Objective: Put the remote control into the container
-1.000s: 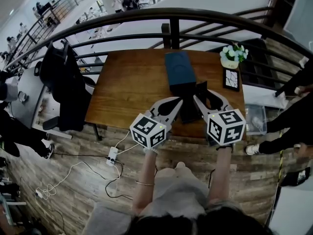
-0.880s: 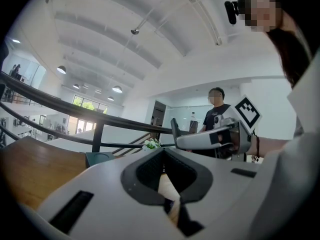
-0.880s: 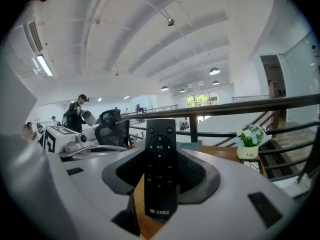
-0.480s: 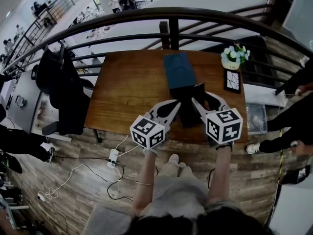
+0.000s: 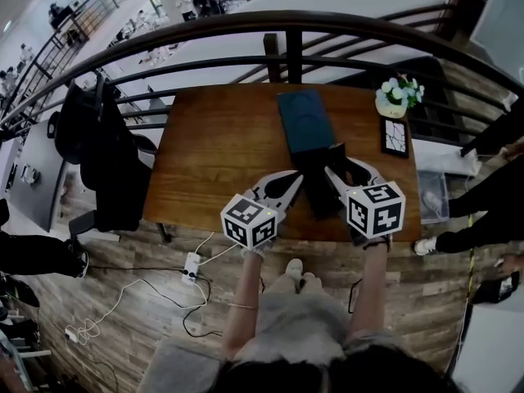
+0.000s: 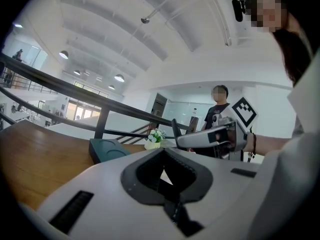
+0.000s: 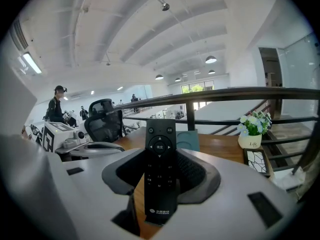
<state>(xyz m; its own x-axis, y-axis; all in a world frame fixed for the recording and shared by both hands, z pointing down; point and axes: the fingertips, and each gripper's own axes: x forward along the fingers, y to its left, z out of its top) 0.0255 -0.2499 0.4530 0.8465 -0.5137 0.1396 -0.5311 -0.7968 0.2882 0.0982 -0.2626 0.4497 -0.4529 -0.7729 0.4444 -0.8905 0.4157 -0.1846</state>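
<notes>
remote control (image 7: 160, 170): upright between the right gripper's jaws, button side to that gripper's camera, top end up; off the counter, not in the container
right hand-held gripper (image 7: 162, 183): pinching the remote's lower half, one dark pad on each long edge
container (image 5: 304, 119): dark teal box, flat on the counter, beyond the remote, near the far edge; two round recesses show in its top in the left gripper view
left hand-held gripper (image 6: 164, 176): jaws pressed together at the tips, nothing between them; sits just left of the right one, both over the counter's near edge
counter (image 5: 213, 146): brown wood, bare on its left half
flower pot (image 5: 395, 97): small white pot with white flowers, far right corner, apart from the container
picture frame (image 5: 394, 137): dark frame, leaf-line pattern, lying just on the near side of the pot
railing (image 5: 286, 24): dark metal, curves behind the counter's far edge
office chair (image 5: 102, 150): left of the counter, black jacket draped over it
power strip (image 5: 189, 262): white, on the plank floor below the counter's near left corner, cables trailing off
</notes>
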